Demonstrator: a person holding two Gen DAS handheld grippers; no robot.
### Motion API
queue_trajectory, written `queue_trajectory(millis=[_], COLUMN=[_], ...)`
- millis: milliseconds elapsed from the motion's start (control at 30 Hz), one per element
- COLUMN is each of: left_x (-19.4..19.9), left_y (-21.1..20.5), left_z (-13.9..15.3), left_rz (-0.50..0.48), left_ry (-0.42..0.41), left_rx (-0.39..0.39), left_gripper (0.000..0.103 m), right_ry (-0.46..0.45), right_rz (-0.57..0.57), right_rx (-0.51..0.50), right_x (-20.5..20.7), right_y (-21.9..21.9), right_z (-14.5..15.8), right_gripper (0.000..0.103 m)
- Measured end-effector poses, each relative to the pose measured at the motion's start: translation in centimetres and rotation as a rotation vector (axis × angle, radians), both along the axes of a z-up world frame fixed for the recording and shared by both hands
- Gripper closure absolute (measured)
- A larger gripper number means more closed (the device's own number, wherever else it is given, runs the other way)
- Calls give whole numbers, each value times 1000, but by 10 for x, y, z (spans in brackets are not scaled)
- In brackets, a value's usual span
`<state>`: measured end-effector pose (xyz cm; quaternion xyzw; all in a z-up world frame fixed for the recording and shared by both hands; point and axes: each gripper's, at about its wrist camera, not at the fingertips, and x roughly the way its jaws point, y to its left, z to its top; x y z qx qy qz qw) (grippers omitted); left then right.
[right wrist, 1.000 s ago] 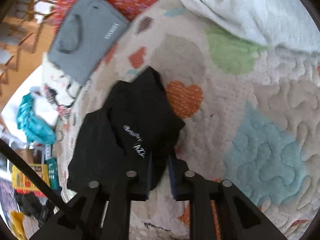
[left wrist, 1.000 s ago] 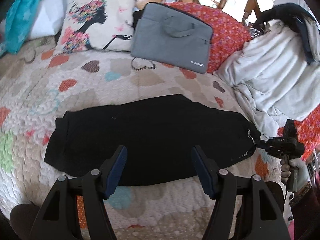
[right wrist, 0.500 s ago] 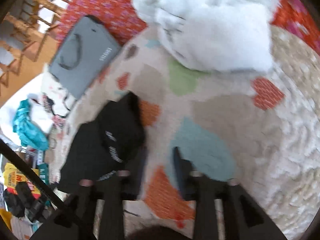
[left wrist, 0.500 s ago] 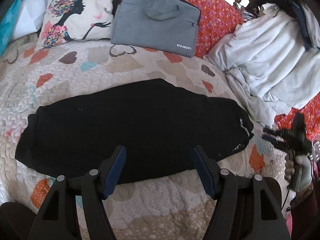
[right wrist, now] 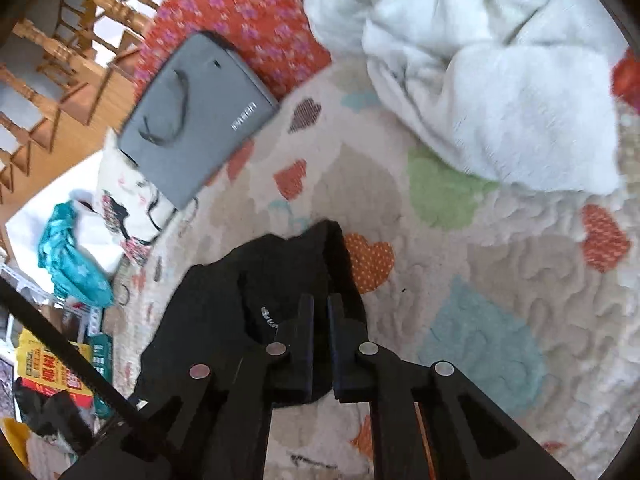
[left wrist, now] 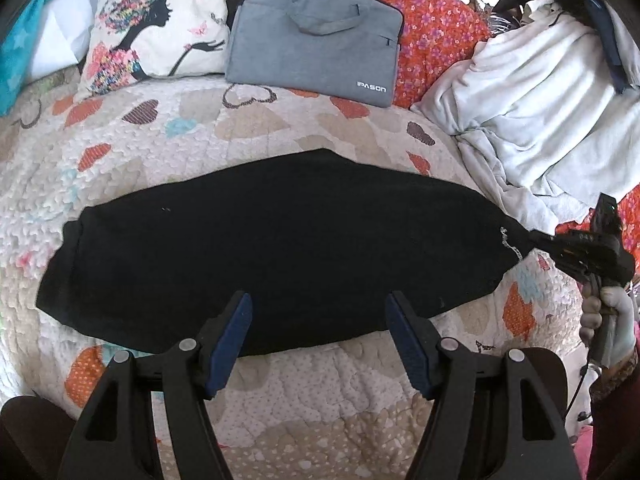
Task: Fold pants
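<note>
Black pants (left wrist: 280,248) lie folded lengthwise across the heart-patterned quilt (left wrist: 240,128), running left to right. My left gripper (left wrist: 320,320) hovers open over their near edge at the middle, and its blue pads (left wrist: 236,328) touch nothing. At the right end, my right gripper (left wrist: 536,240), held by a gloved hand (left wrist: 608,320), is shut on the tip of the pants and pulls it slightly off the quilt. In the right wrist view the same gripper (right wrist: 320,304) pinches the black cloth (right wrist: 224,304) near white lettering (right wrist: 270,318).
A grey laptop bag (left wrist: 316,32) and a printed pillow (left wrist: 152,28) lie at the far side. A heap of white blanket (left wrist: 540,100) fills the right. Teal cloth (left wrist: 16,40) sits at far left. Wooden chairs (right wrist: 60,40) stand beyond the bed.
The right gripper opened, drew back from the pants' end, then shut on it again and rose a little. The left gripper shifted along the pants early on, then held still.
</note>
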<state>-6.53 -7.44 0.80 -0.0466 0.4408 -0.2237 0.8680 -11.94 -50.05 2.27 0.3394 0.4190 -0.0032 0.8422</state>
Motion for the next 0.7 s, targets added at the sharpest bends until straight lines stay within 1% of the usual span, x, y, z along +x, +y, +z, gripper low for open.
queue_trajectory(millis=[67, 133, 167, 233, 267, 300, 367, 400, 433, 467, 533, 567, 633, 667, 700], left_x=[1, 1, 2, 4, 7, 9, 14, 16, 18, 21, 27, 30, 36, 37, 39], left_y=[-3, -7, -9, -12, -12, -11, -8, -7, -7, -8, -13, -18, -27, -32, -36], left_z=[-2, -4, -6, -12, -15, -18, -19, -19, -20, -20, -23, -26, -32, -36, -42], left_rz=[-9, -19, -24, -26, -24, -21, -12, -7, -4, 0, 0, -5, -18, -24, -29], left_ry=[10, 13, 12, 19, 33, 44, 56, 55, 55, 56, 62, 67, 79, 86, 95], left_rx=[-6, -3, 8, 36, 52, 58, 50, 47, 46, 43, 36, 34, 38, 51, 68], left_gripper=[35, 35, 35, 35, 35, 35, 35, 35, 35, 35, 35, 35, 35, 35, 35], right_ry=[32, 83, 89, 152, 181, 197, 195, 174, 139, 91, 15, -12, -26, -23, -17], right_rz=[8, 9, -12, -12, -18, -27, -83, -105, -109, -100, -50, -2, 68, 96, 113], right_rx=[-23, -28, -22, -31, -42, -60, -187, -255, -285, -294, -267, -224, -121, -66, -34], right_x=[-6, -9, -10, -8, -7, -6, -7, -7, -6, -4, 6, 15, 35, 48, 59], right_y=[0, 0, -1, -1, -2, -2, 1, 4, 8, 13, 26, 35, 48, 55, 59], right_z=[-3, -16, -25, -43, -47, -46, -26, -12, 0, 11, 25, 26, 19, 11, 2], right_gripper=[97, 97, 97, 95, 93, 93, 93, 88, 86, 81, 80, 80, 80, 80, 80])
